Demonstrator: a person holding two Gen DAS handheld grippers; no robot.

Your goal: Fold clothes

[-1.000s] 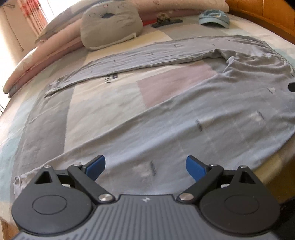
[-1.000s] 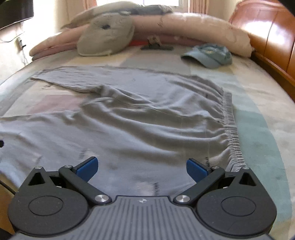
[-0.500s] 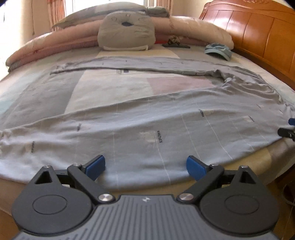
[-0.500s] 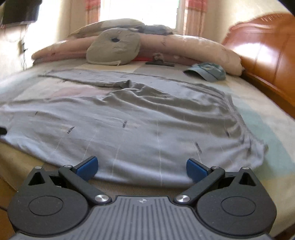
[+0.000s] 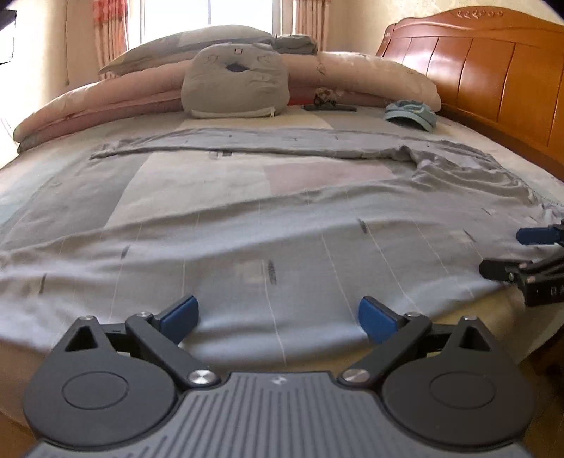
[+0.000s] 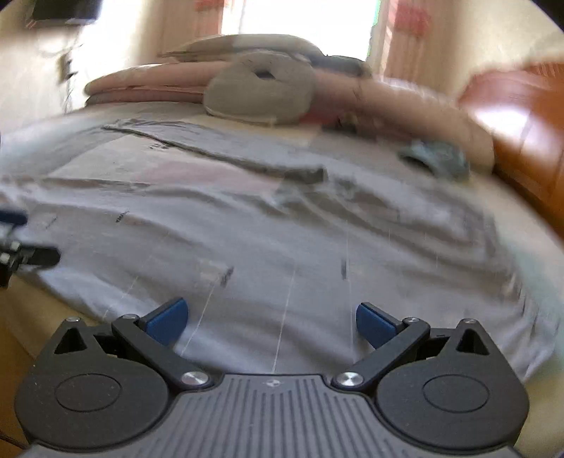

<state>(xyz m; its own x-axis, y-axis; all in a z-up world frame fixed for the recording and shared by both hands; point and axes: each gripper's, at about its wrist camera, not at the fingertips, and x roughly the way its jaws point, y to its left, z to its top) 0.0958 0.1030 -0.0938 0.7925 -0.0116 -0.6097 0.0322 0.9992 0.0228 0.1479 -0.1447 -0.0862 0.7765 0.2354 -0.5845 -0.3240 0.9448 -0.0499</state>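
We are holding our left gripper [image 5: 278, 319] and right gripper [image 6: 269, 319] wide apart, gripping nothing, over the bed's [image 5: 197, 176] near edge. The grey pants [image 5: 282, 246] are lying flat there, one leg reaching toward the cat pillow [image 5: 234, 86].

A glossy orange wooden headboard [image 5: 486, 67] fills the upper right; bright daylight pours through a curtained window [image 5: 208, 17] at top centre.

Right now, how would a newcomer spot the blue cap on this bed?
Start at the orange wooden headboard. Just before it, beside the long pink rolled quilt, lies the small light-blue fabric cap. It is the only blue, brimmed item; its neighbours are grey or pink.
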